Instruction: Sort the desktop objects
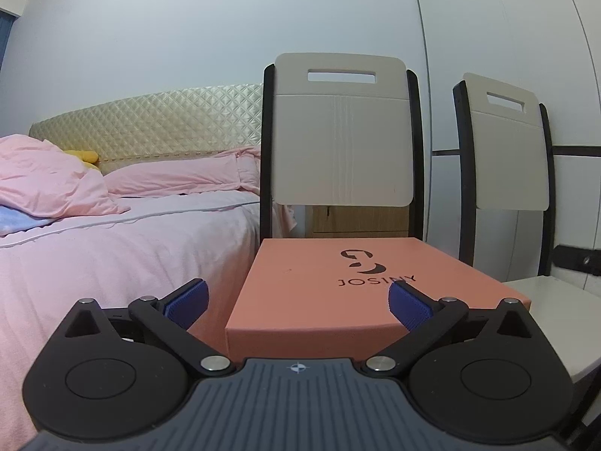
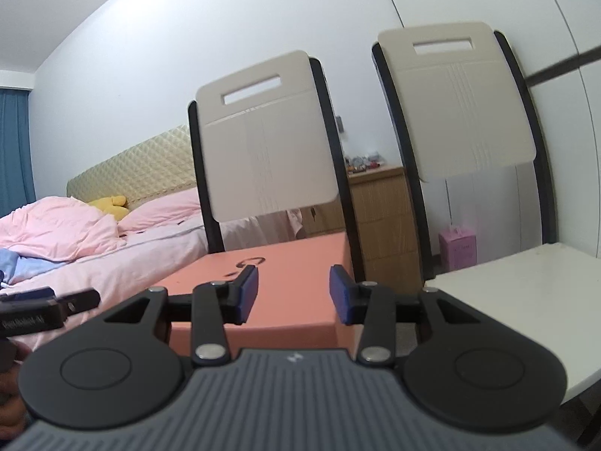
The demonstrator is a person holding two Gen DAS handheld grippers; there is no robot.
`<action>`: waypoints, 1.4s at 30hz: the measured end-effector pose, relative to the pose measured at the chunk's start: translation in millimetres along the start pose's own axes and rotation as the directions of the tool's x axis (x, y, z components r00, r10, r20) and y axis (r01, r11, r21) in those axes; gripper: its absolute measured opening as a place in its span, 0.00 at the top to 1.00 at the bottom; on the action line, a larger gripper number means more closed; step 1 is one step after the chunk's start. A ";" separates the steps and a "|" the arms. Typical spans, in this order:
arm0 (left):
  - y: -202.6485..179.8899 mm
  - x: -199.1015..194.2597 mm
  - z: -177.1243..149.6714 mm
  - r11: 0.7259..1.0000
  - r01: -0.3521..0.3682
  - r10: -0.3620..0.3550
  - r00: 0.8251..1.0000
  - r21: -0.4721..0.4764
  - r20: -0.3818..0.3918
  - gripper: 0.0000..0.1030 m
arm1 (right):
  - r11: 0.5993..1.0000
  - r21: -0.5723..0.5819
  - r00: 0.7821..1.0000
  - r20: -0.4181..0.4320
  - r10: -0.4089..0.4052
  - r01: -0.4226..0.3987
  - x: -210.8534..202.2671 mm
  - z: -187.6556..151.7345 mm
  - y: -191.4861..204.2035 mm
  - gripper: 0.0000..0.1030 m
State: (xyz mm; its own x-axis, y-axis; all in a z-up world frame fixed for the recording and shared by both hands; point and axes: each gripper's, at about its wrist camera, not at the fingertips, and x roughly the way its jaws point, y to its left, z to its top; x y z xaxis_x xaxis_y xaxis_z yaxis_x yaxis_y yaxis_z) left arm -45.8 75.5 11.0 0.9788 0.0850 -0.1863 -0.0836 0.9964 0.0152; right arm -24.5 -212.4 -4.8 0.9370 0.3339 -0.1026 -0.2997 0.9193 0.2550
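I am in a bedroom of a home. A bed (image 1: 112, 248) fills the left side, made up with pale pink sheets, a rumpled pink duvet (image 1: 45, 180) and a pink pillow (image 1: 180, 176), backed by a quilted cream headboard (image 1: 150, 124). A yellow soft toy (image 2: 110, 205) lies by the pillows. Blue curtains (image 2: 13, 150) hang at the far left. Two cream-backed chairs (image 1: 342, 131) stand against the plain white wall, and a wooden bedside cabinet (image 2: 379, 210) behind them carries small trinkets on top.
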 end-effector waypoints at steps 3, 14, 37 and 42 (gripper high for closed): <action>4.8 3.8 -4.3 1.000 -0.004 0.004 1.000 -0.005 -0.006 0.00 | 0.999 -0.033 1.000 0.007 -0.013 0.013 -6.5 -2.7 8.8 0.53; 8.8 3.9 -8.6 1.000 0.005 -0.005 1.000 -0.004 0.007 0.00 | 0.999 -0.042 1.000 -0.011 -0.029 0.028 1.6 -17.6 24.4 0.41; 7.0 -2.7 -6.8 1.000 0.014 -0.014 1.000 0.002 0.026 0.00 | 0.990 -0.098 0.994 0.027 -0.102 0.104 -5.8 -12.1 32.8 0.00; 6.4 -2.8 -6.8 1.000 0.014 -0.014 1.000 0.003 0.024 0.00 | 0.989 -0.106 0.995 0.024 -0.100 0.102 -5.0 -13.4 35.0 0.00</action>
State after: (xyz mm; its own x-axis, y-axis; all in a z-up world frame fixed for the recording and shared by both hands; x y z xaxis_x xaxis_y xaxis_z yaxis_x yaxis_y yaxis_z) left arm -50.3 81.6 4.9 0.9841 0.0713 -0.1628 -0.0696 0.9974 0.0157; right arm -42.1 -179.1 -8.2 0.9662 0.2353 -0.1050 -0.2199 0.9655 0.1396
